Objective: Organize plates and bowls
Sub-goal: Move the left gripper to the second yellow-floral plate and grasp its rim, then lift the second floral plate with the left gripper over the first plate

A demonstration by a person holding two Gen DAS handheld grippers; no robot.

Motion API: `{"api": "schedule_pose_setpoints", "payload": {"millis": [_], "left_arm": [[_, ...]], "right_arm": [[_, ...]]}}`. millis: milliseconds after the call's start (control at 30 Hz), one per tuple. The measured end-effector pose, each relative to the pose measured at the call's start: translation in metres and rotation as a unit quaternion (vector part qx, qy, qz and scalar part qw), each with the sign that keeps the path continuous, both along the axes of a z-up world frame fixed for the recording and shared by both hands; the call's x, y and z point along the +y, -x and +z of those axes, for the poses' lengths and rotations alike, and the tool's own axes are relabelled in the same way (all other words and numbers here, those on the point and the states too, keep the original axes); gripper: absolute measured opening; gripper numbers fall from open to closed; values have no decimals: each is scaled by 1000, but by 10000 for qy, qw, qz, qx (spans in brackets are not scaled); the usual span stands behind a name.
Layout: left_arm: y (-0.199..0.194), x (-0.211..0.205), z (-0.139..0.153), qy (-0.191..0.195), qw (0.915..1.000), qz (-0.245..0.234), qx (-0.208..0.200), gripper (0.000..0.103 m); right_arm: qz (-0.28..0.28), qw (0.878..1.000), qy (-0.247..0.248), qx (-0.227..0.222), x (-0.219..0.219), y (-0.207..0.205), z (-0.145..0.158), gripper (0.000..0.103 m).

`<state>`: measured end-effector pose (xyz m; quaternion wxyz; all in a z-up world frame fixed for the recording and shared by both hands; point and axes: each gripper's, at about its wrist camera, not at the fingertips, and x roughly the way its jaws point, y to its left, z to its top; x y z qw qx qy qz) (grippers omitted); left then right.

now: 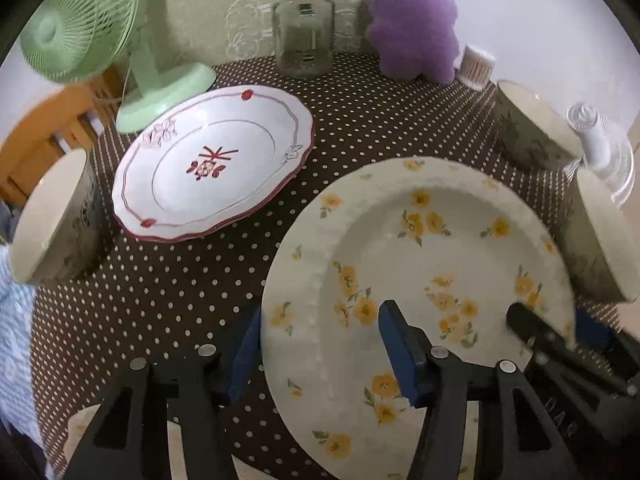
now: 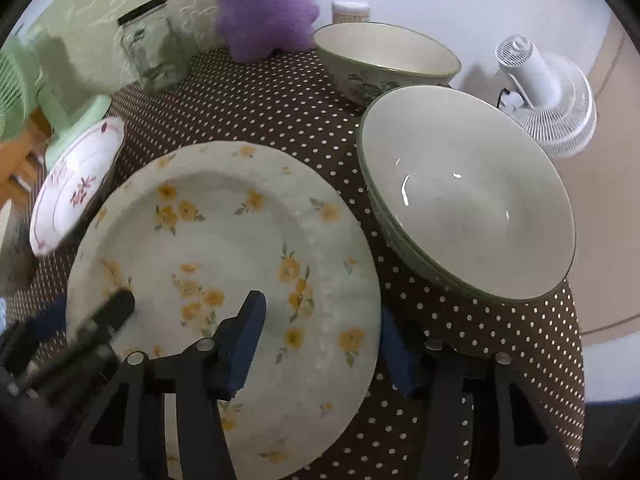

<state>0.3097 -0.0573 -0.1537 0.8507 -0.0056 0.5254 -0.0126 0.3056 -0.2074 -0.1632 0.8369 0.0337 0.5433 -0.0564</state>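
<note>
A cream plate with yellow flowers (image 1: 420, 264) (image 2: 240, 240) is held over the dotted table by both grippers. My left gripper (image 1: 324, 352) straddles its left rim, one pad under, one on top. My right gripper (image 2: 324, 344) straddles its right rim the same way; it also shows in the left wrist view (image 1: 560, 332). A white plate with red pattern (image 1: 212, 160) (image 2: 76, 184) lies at the left. Cream bowls stand at the left (image 1: 52, 216), the right (image 1: 600, 240) (image 2: 472, 200) and behind it (image 1: 536, 128) (image 2: 384, 60).
A green fan (image 1: 100, 40), a glass jar (image 1: 302, 28), a purple plush (image 1: 412, 20) and a toothpick holder (image 1: 476, 64) stand along the back edge. A white fan (image 2: 548, 100) is on the floor beyond the right table edge. A wooden chair (image 1: 44, 128) is at left.
</note>
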Motion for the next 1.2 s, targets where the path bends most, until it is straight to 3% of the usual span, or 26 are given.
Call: {"api": "schedule_pose_setpoints", "payload": {"millis": [333,767,900,1200], "left_arm": [[21,-5,-3,-263,9993,-185,166,58],[-8,-5,-5,-198,9991,-349,154,64],[-6,0,-4,-153,9993,-310,108,57],[13,-2,10,-230,9992,-298,97,56]], "right_arm": [[1,9997,-140,181,-4,10,2,58],[88,9989,-360,271,-8,3,-5,63],[75,9989,-331,321,-7,-1,-3,62],[307,9989,-188,296,-6,6,12,61]]}}
